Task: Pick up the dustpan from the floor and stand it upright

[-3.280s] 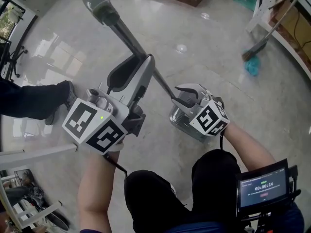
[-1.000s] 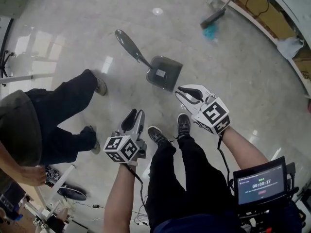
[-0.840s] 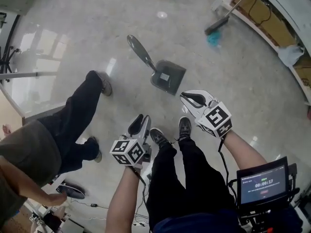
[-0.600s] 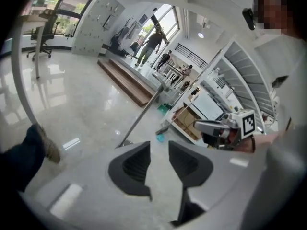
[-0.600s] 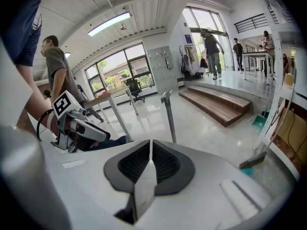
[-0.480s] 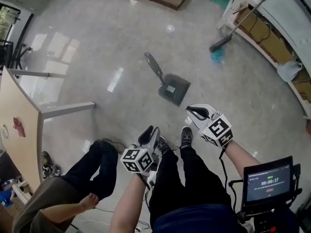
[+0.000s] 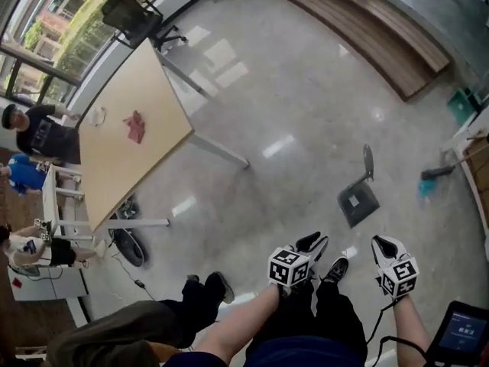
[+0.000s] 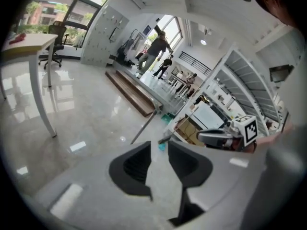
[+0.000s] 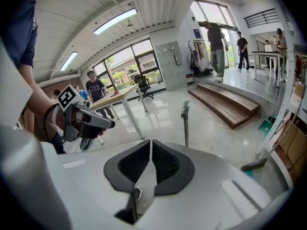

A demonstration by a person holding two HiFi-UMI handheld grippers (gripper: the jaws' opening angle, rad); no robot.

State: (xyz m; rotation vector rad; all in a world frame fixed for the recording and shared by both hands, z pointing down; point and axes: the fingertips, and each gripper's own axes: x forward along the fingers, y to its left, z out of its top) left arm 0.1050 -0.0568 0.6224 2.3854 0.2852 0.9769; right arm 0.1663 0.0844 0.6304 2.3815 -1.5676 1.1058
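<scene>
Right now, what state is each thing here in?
Dustpan: upright on the floor, no gripper on it.
Left gripper: open, empty, jaws just eased closer.
Right gripper: shut, empty, jaws just closed.
Broom: leaning, head on the floor.

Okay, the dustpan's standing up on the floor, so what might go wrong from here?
1. The dustpan stands free on the glossy floor with its tall handle up and nothing bracing it, so a light nudge may tip it over.
2. The person's shoes are close to it; a step forward might knock it.
</scene>
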